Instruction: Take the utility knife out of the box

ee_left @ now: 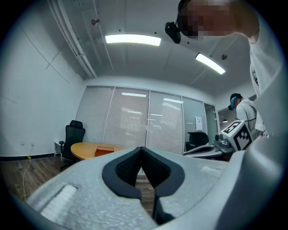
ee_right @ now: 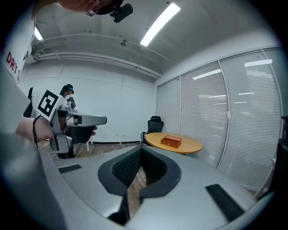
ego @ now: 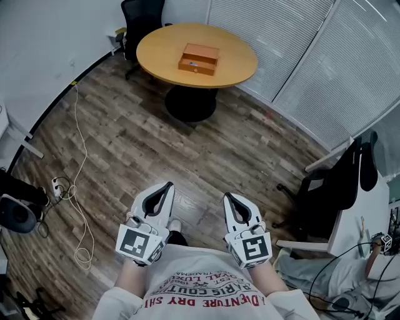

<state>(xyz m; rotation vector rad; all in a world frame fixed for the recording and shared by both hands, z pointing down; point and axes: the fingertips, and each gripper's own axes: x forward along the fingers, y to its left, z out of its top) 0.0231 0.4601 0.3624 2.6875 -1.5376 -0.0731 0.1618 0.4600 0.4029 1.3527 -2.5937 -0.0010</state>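
Note:
An orange-brown box [ego: 199, 59] lies on a round wooden table [ego: 156, 47] far ahead across the wood floor. No utility knife shows in any view. Both grippers are held low and close to the person's body, well short of the table. My left gripper [ego: 167, 186] is shut, its jaws meeting at the tips with nothing between them. My right gripper [ego: 229, 199] is shut and empty too. In the left gripper view the box [ee_left: 104, 149] is small and distant beyond the left gripper [ee_left: 142, 148]. In the right gripper view the box [ee_right: 171, 141] sits beyond the right gripper [ee_right: 142, 147].
A black office chair [ego: 140, 19] stands behind the table, another chair [ego: 337, 181] at the right. A white cable [ego: 78, 187] trails along the floor at the left. Blinds line the far right wall. Another person [ego: 375, 250] sits at the lower right.

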